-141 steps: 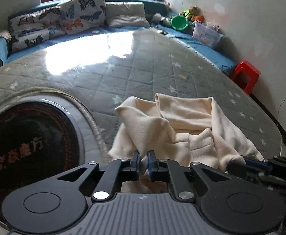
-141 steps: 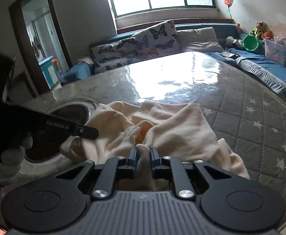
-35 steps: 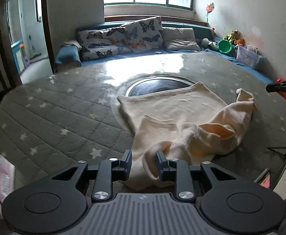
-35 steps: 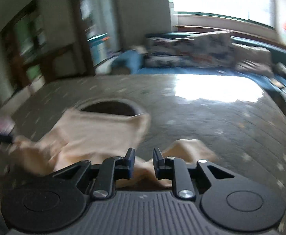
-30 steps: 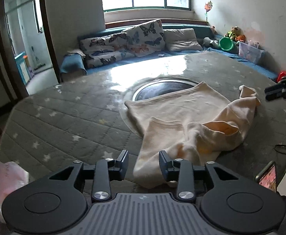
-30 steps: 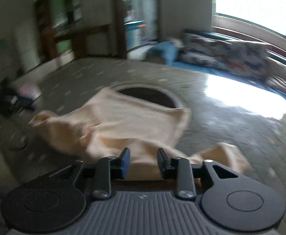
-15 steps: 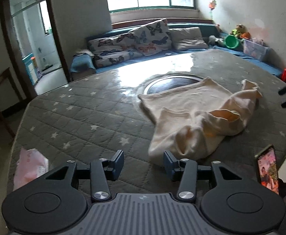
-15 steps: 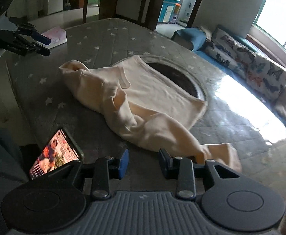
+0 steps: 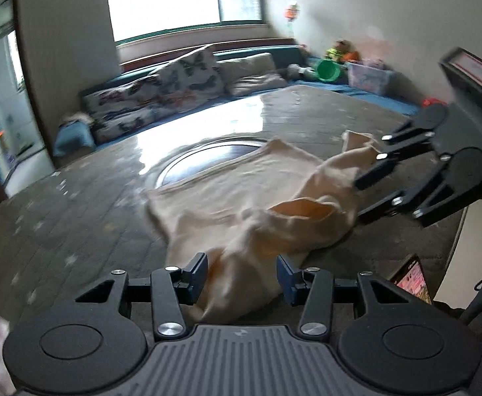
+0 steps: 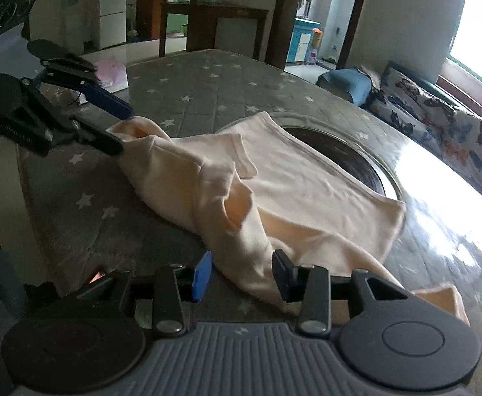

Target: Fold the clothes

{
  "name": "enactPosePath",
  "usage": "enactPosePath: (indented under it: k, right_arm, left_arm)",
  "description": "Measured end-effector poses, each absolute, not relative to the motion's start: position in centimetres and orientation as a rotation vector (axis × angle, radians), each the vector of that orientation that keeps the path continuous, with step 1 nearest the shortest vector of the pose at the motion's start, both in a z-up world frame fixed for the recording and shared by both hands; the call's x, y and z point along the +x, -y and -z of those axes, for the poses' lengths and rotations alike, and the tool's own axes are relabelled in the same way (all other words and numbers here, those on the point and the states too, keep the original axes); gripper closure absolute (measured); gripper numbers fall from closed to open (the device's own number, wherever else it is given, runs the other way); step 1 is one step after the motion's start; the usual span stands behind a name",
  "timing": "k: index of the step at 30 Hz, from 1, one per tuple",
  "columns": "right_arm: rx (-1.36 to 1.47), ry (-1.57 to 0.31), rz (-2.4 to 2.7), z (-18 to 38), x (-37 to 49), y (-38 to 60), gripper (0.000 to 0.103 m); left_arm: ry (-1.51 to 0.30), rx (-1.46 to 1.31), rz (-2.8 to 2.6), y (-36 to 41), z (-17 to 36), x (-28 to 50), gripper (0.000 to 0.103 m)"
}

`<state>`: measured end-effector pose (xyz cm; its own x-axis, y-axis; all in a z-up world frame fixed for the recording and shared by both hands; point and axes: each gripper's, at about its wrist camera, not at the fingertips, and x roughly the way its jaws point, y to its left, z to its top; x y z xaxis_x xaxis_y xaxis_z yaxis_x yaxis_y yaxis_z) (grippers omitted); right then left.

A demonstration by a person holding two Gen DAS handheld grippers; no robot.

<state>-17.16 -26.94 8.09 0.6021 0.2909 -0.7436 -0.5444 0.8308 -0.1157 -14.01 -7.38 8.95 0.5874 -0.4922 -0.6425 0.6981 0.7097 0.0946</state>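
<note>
Grey star-quilted table [image 10: 208, 76] carries my cream garment [image 10: 293, 198], bunched lengthwise between both grippers. My left gripper [image 9: 241, 272] and right gripper [image 10: 241, 269] have just been opening, unclenched, cloth between them; its flat hem points toward the far sofa [image 9: 161, 99].

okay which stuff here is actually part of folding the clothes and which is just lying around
Part of the job:
cream garment
left gripper, open
right gripper, open
quilted star-print table cover

Lying about:
phone
pink packet
butterfly cushions
green bowl
</note>
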Motion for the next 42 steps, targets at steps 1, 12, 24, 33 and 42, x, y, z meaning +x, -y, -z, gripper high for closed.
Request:
enactPosePath:
  k: [1, 12, 24, 33, 42]
  right_arm:
    - [-0.345, -0.785, -0.496, -7.8, -16.8, 26.8, 0.062]
    - [-0.305, -0.778, -0.515, -6.7, -15.4, 26.7, 0.094]
    - [-0.288, -0.745, -0.585, -9.9, -19.7, 28.2, 0.098]
    - [-0.283, -0.858, -0.670, -10.5, -22.7, 29.1, 0.092]
    - [-0.178, -0.815, -0.518, -8.5, -17.3, 30.1, 0.090]
  left_arm:
    - [-0.626, 0.368, 0.727, 8.0, -8.8, -13.7, 0.053]
    - [-0.680, 0.442, 0.785, 12.6, -5.2, -9.2, 0.051]
    - [-0.519, 0.388, 0.888, 9.3, -6.7, -13.8, 0.091]
    - [-0.550, 0.431, 1.051, 6.9, -5.7, -17.9, 0.087]
    - [-0.548, 0.319, 0.923, 7.9, -6.7, -14.2, 0.087]
